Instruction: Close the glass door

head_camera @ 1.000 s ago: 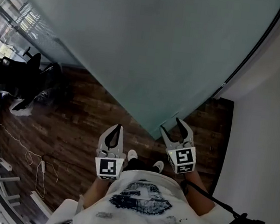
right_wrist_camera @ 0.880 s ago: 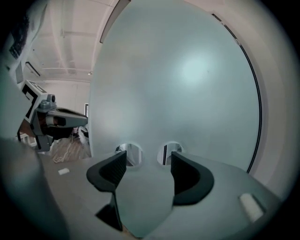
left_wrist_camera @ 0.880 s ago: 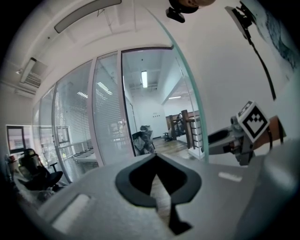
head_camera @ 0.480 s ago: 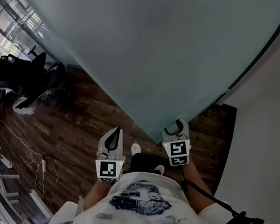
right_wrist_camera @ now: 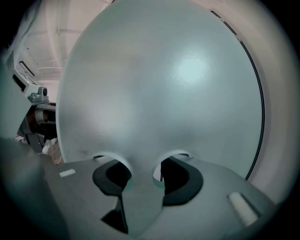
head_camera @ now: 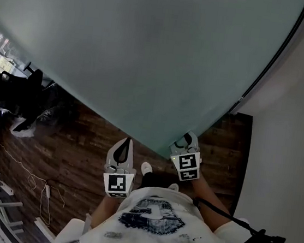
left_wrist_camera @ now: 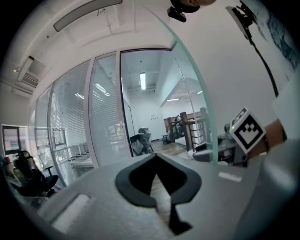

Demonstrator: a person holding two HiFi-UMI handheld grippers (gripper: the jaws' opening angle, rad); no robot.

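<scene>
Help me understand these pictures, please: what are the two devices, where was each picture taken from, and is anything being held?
There is no robot here: a person holds a two-jaw gripper in each hand. The head view comes from a camera on the person's head. It looks steeply down at the wood floor, a frosted glass door and both grippers. The other two views come from cameras riding on the grippers, each looking along its own jaws. The left gripper is shut and empty, clear of the glass door. The right gripper has just been closing, and its jaws grip the free edge of the glass door, which stands between them.
</scene>
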